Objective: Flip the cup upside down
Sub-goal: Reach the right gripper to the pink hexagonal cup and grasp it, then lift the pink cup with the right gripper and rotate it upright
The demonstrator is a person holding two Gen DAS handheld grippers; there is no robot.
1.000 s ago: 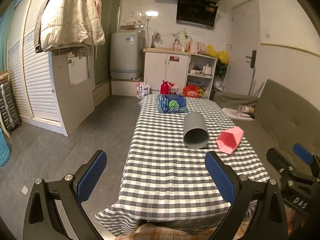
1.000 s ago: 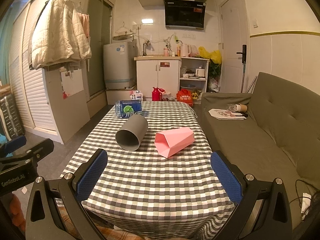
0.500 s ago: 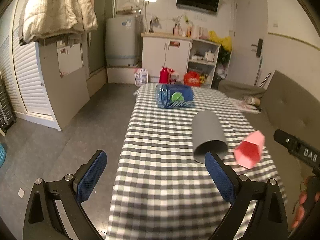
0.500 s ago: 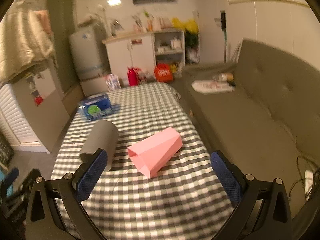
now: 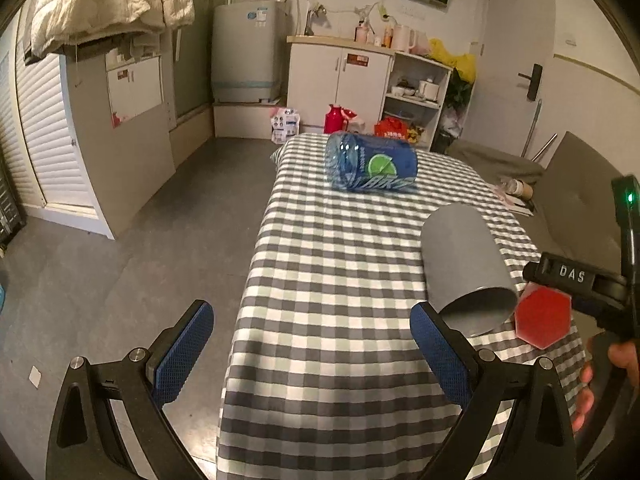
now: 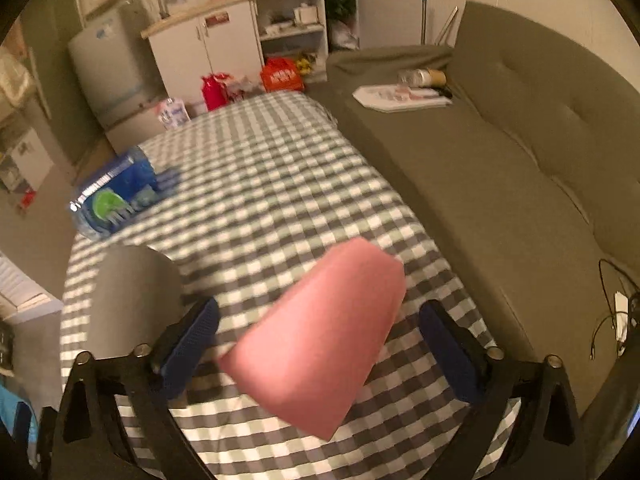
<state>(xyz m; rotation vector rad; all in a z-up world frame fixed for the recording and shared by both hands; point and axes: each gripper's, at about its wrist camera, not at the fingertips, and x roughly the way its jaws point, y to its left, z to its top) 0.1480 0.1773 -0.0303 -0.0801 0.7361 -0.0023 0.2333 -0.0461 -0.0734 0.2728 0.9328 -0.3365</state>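
A pink faceted cup lies on its side on the checked tablecloth, between the open fingers of my right gripper, mouth toward the camera. In the left wrist view its hexagonal mouth shows at the right, under the right gripper's body. A grey cup lies on its side beside it and also shows in the right wrist view. My left gripper is open and empty over the table's near left part, its right finger close to the grey cup's mouth.
A blue water-bottle pack lies at the table's far end. A grey-green sofa runs along the table's right side with papers and a tube on it. Bare floor lies left of the table. Cabinets and a washing machine stand at the back.
Both grippers have moved forward and lower over the table. The right gripper has come down around the pink cup. The left gripper has come up beside the grey cup's mouth.
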